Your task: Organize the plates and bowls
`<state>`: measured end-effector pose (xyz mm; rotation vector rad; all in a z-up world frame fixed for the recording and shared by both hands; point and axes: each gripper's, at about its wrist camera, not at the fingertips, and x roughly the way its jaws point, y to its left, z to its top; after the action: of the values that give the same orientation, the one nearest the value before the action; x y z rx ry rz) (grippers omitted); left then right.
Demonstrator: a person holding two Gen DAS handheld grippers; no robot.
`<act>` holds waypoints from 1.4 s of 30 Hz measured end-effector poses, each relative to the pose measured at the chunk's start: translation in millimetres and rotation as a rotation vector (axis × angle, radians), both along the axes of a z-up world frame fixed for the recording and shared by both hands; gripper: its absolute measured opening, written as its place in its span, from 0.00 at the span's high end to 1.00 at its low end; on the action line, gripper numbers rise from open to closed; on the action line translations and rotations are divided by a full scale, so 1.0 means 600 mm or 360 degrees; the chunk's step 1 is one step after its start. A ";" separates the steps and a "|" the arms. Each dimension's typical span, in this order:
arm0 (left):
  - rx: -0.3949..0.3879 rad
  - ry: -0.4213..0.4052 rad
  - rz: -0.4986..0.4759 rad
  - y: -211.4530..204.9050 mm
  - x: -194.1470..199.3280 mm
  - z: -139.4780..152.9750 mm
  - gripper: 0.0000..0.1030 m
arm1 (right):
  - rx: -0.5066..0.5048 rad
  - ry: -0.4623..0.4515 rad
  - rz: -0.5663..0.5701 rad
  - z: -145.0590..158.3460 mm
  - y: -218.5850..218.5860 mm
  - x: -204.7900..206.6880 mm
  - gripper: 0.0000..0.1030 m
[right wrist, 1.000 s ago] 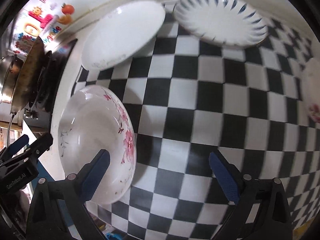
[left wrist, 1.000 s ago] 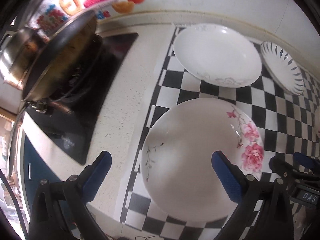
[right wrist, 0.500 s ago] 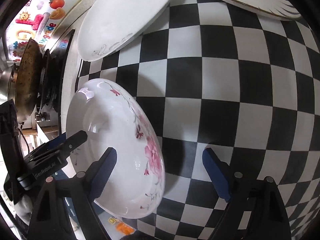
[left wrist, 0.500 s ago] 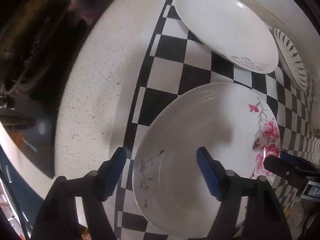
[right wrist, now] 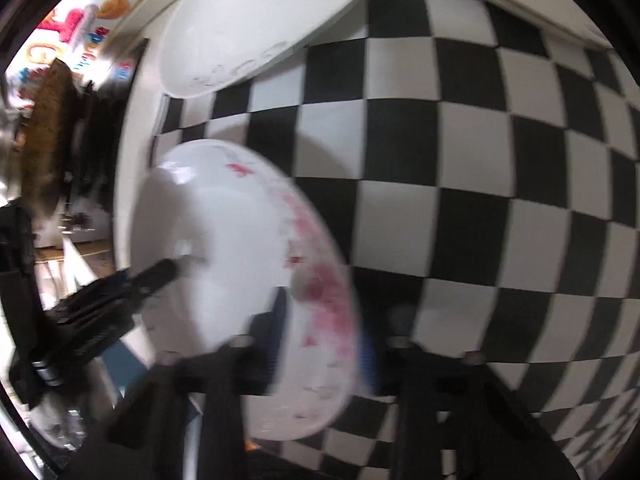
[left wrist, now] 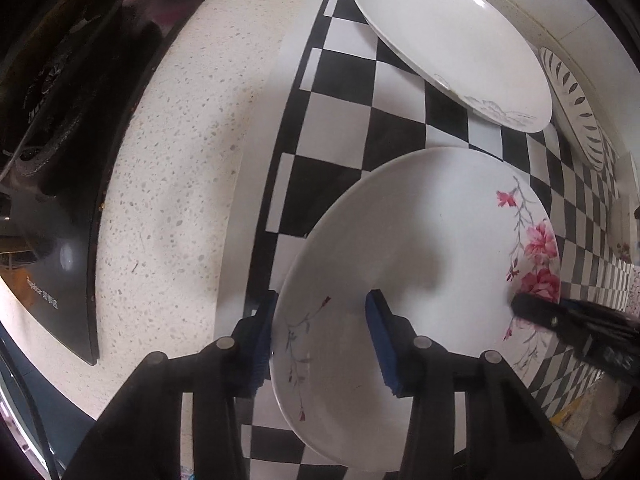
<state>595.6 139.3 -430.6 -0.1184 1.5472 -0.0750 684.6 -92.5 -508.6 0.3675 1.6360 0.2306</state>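
Gripping: floral plate (left wrist: pixel 420 240) rim is straddled by left tool (left wrist: pixel 320 344) and right tool (right wrist: pixel 320 344) | worktop (left wrist: pixel 172 168): speckled, checkered mat (left wrist: pixel 344 72), stove (left wrist: pixel 60 80) at left edge | wall stickers (right wrist: pixel 80 28) are seen.

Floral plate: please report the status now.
Left gripper jaws straddling near rim of floral plate. Right gripper straddling opposite rim, blurred. Plain white plate lies beyond.

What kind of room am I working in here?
Most likely a home kitchen counter. A black gas stove is set into the speckled worktop, and a checkered mat holds several dishes: the floral plate at both grippers and a plain white plate behind it.
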 end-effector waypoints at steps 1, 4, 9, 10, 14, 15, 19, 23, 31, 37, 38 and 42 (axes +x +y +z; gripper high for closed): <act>-0.0018 0.0001 0.0011 0.003 -0.004 0.001 0.62 | 0.0020 -0.0002 -0.0014 0.000 -0.003 -0.001 0.80; -0.0073 0.0016 0.0052 0.022 -0.015 0.001 0.65 | 0.0064 0.0027 -0.0068 -0.002 -0.012 -0.007 0.80; -0.0094 -0.0008 0.0045 0.019 -0.037 0.019 0.66 | 0.0053 0.0037 -0.0094 0.005 -0.027 -0.030 0.81; -0.0093 -0.0019 0.0031 0.014 -0.040 0.025 0.66 | 0.0055 0.0035 -0.0106 0.009 -0.035 -0.036 0.81; -0.0108 -0.0065 -0.0038 -0.021 -0.050 0.053 0.66 | 0.0089 0.0017 -0.0182 0.019 -0.083 -0.061 0.81; -0.0116 -0.0079 -0.0058 -0.035 -0.050 0.061 0.66 | 0.0101 0.0005 -0.0208 0.026 -0.100 -0.069 0.81; -0.0144 -0.0106 -0.0138 -0.093 -0.049 0.081 0.66 | 0.0132 -0.0037 -0.0307 0.049 -0.177 -0.096 0.81; -0.0154 -0.0128 -0.0235 -0.180 -0.048 0.095 0.66 | 0.0146 -0.0062 -0.0397 0.065 -0.267 -0.129 0.81; -0.0164 -0.0051 -0.0302 -0.316 -0.050 0.047 0.66 | 0.0090 -0.0029 -0.0492 0.032 -0.413 -0.173 0.81; -0.0055 -0.0010 -0.0330 -0.364 -0.060 0.009 0.66 | 0.0086 -0.0017 -0.0491 0.008 -0.474 -0.189 0.82; -0.0034 -0.0020 -0.0334 -0.366 -0.061 0.011 0.66 | 0.0083 -0.0021 -0.0480 0.009 -0.476 -0.189 0.82; -0.0017 -0.0009 -0.0289 -0.365 -0.053 0.013 0.66 | 0.0082 -0.0041 -0.0437 0.009 -0.483 -0.192 0.82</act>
<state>563.9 -79.5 -422.9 0.0142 1.5495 -0.2266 569.5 -382.5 -503.2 0.6200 1.5370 0.0697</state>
